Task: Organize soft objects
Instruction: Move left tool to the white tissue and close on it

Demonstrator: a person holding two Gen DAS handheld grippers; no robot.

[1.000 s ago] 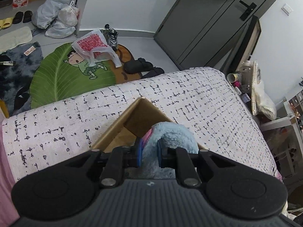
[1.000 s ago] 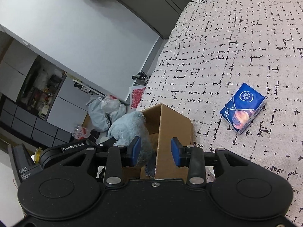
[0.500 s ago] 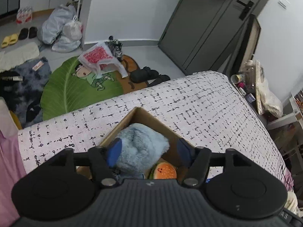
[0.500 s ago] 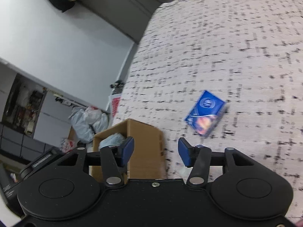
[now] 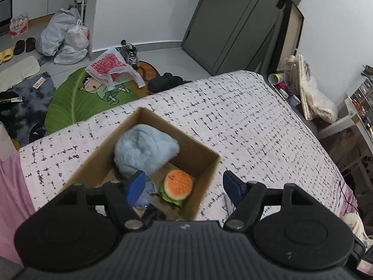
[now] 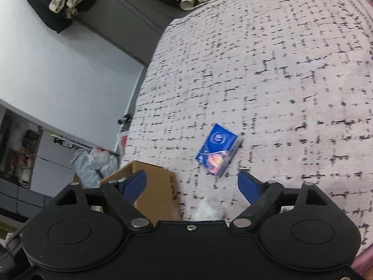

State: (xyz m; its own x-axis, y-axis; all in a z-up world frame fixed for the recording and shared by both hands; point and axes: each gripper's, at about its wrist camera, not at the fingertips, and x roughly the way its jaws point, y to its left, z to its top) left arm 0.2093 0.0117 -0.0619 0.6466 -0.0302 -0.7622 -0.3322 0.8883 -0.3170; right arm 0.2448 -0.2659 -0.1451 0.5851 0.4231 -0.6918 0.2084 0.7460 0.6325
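A cardboard box (image 5: 205, 161) sits on the bed. Inside it lie a fluffy light-blue plush (image 5: 144, 149) and a small hamburger plush (image 5: 178, 184). My left gripper (image 5: 184, 185) hovers above the box, its jaws opening, with nothing pressed between the blue pads. In the right wrist view the same box (image 6: 158, 186) is at lower left. A blue tissue pack (image 6: 218, 149) lies on the bedspread just beyond my right gripper (image 6: 192, 184), whose jaws are opening and hold nothing. A white crumpled soft thing (image 6: 208, 208) lies under that gripper.
The bed wears a pale cover with black dashes (image 5: 233, 116). Beyond the bed's edge lie a green leaf rug (image 5: 77, 98), plastic bags (image 5: 67, 39) and shoes. A grey door (image 5: 233, 23) and a cluttered side shelf (image 5: 291, 79) stand to the right.
My left gripper let go of the blue plush, which now lies in the box, and rose away. My right gripper opened wider and swung toward the blue tissue pack.
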